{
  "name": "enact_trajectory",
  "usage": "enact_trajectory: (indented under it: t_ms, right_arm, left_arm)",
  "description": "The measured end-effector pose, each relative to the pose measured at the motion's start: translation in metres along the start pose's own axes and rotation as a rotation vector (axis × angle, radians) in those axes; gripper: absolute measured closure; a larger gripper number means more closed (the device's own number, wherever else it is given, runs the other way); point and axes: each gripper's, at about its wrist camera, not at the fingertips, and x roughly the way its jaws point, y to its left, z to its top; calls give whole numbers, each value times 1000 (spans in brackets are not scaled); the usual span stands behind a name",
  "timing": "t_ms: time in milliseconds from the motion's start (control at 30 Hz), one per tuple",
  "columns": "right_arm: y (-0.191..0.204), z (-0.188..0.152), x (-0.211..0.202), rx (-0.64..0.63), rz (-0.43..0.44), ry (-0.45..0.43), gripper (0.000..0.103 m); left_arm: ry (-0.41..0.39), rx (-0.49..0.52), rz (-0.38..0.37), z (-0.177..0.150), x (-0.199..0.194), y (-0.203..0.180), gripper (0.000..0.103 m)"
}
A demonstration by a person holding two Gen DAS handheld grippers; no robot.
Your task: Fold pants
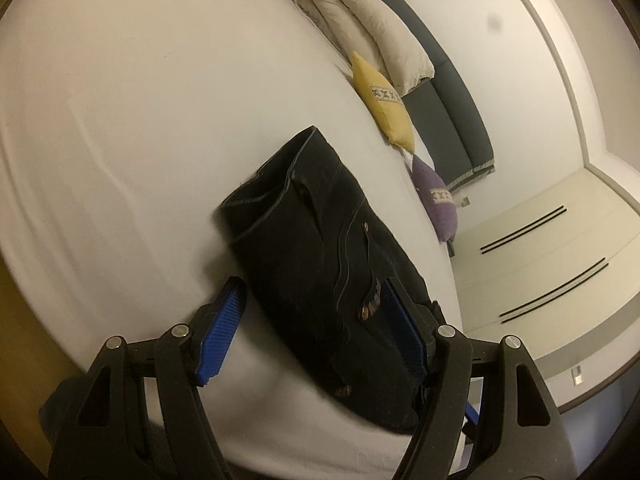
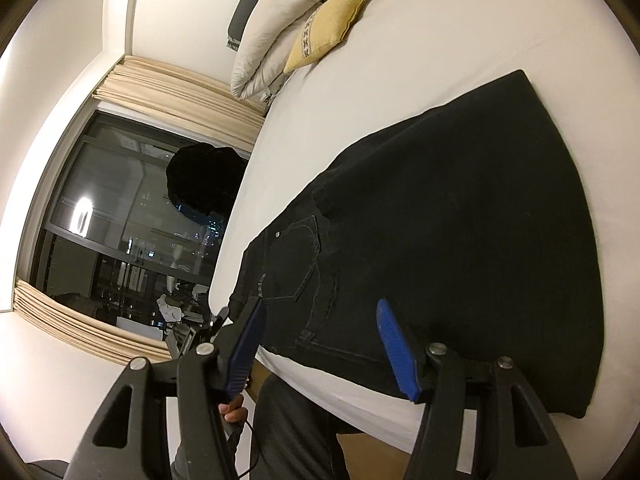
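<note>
Black pants (image 2: pixel 460 220) lie flat on the white bed (image 1: pixel 120 120), folded into a wide dark slab that runs from the near edge of the mattress toward the middle. In the right wrist view the waistband end sits closest, back pocket and rivet facing up, right at the mattress edge. The right gripper (image 2: pixel 324 348) hangs just above that end, jaws standing well apart, blue pads either side of the cloth but not pressing on it, so nothing is gripped there. Over to the left wrist view: the pants (image 1: pixel 332 248) show a hem end doubled over, grey stitching and a few brown marks along the seam. The left gripper (image 1: pixel 312 332) sits low over the near part of the fabric, jaws spread wide; the right-hand pad lies against or just over the dark cloth, the other pad is out over bare sheet, and I see no pinch on the fabric. Up at the head of the bed a yellow cushion (image 1: pixel 384 104) leans beside a rolled pale duvet (image 1: pixel 360 28), with a purple cushion (image 1: pixel 436 196) just past it at the mattress edge. In the right view a dark window (image 2: pixel 132 232) with cream curtains sits beyond the bed, and a hand (image 2: pixel 234 410) shows below the gripper.
</note>
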Motion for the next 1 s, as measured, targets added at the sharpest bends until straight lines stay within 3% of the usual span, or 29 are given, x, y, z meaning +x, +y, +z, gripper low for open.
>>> enact_trajectory:
  t_ms: [300, 367, 400, 433, 500, 767, 933, 1000]
  right_arm:
    - [5, -2, 6, -5, -1, 0, 42]
    - [6, -1, 8, -10, -2, 0, 42]
    - [7, 1, 9, -14, -3, -3, 42]
    - [8, 3, 10, -16, -3, -4, 42]
    - [10, 7, 14, -22, -3, -5, 42]
    - [22, 14, 53, -70, -58, 48, 42]
    - [-4, 8, 77, -3, -143, 121, 44]
    - [-9, 6, 77, -5, -140, 112, 46]
  left_arm:
    - [18, -116, -94, 21, 52, 8, 32]
    - [20, -110, -85, 27, 58, 3, 46]
    - [29, -106, -75, 29, 61, 1, 69]
    - [48, -111, -65, 30, 67, 2, 78]
    - [50, -111, -56, 30, 68, 3, 84]
    - [10, -86, -31, 28, 61, -8, 91]
    - [-1, -84, -31, 27, 54, -12, 93]
    - [-3, -77, -30, 23, 57, -15, 94]
